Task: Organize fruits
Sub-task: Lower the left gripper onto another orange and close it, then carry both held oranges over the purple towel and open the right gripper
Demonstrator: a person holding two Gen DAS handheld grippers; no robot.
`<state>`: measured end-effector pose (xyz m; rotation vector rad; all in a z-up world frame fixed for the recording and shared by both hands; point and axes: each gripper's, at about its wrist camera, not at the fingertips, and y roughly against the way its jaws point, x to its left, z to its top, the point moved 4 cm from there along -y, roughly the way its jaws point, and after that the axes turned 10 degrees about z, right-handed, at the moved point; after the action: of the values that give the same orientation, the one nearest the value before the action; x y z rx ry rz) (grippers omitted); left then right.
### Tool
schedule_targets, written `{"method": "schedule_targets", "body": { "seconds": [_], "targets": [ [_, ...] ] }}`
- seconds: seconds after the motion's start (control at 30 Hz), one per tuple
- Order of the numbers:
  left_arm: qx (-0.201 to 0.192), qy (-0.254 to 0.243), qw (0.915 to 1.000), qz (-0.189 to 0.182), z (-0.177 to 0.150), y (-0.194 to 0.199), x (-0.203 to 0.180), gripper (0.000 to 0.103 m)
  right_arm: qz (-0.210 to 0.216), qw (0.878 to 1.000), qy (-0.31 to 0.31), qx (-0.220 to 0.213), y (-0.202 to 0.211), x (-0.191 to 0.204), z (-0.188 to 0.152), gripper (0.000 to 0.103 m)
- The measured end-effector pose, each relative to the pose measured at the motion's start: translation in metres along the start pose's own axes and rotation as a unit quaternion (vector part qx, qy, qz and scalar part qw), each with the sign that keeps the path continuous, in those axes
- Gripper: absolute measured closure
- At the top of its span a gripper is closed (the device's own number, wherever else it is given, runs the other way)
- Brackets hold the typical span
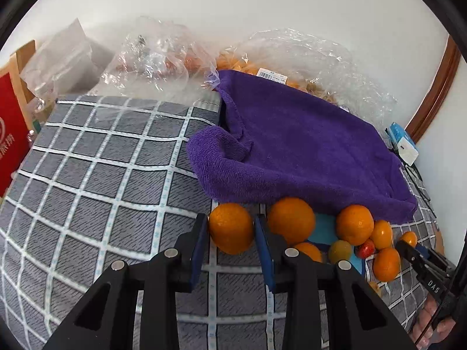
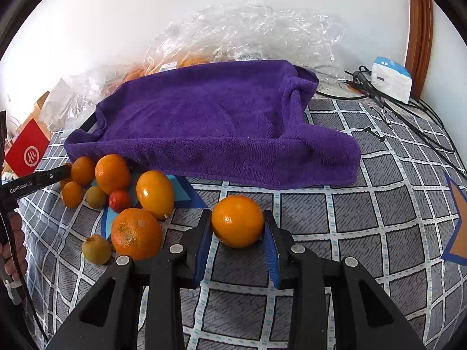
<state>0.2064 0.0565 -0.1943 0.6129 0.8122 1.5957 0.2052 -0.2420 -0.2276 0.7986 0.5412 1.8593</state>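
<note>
My left gripper (image 1: 231,225) is shut on a round orange (image 1: 230,229), which rests on the checked cloth with both blue pads against its sides. To its right lie more oranges (image 1: 292,221) and small fruits, among them a red one (image 1: 364,248), on a blue sheet (image 1: 324,229). My right gripper (image 2: 238,218) is shut on another orange (image 2: 237,221), apart from the pile. In the right wrist view the pile holds a rough-skinned orange (image 2: 135,233), an oval orange fruit (image 2: 154,194) and greenish fruits (image 2: 96,249). A purple towel (image 2: 219,122) lies just behind.
Clear plastic bags (image 1: 154,55) with more fruit line the wall behind the towel (image 1: 292,145). A red box (image 1: 11,128) stands at the left, a white and blue box (image 2: 391,78) with black cables at the right. A grey checked cloth (image 1: 102,189) covers the surface.
</note>
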Motion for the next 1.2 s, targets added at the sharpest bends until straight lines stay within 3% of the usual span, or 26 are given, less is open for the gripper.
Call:
{"method": "schedule_targets", "body": {
  "seconds": [0.2,0.57,0.67,0.9,1.2],
  "targets": [
    [0.001,-0.009,0.9999,0.006,-0.018,0.022,0.000,0.072,0.013,1.000,0.015,0.005,0.000,0.010,-0.005,0.069],
    [0.002,-0.007,0.9998,0.019,-0.027,0.010,-0.005,0.072,-0.008,1.000,0.011,-0.005,-0.002,0.008,-0.007,0.069],
    [-0.016,-0.009,0.9993,0.031,-0.029,0.012,-0.006,0.072,-0.007,1.000,0.010,-0.004,-0.002,0.007,-0.007,0.069],
    [-0.013,0.038,0.9989,0.026,-0.027,0.015,0.001,0.072,-0.045,0.998,0.041,0.006,-0.007,0.016,-0.008,0.069],
    [-0.002,0.042,0.9979,0.050,-0.027,0.017,-0.004,0.073,-0.020,1.000,0.022,0.000,-0.005,0.009,-0.007,0.069]
  ]
}}
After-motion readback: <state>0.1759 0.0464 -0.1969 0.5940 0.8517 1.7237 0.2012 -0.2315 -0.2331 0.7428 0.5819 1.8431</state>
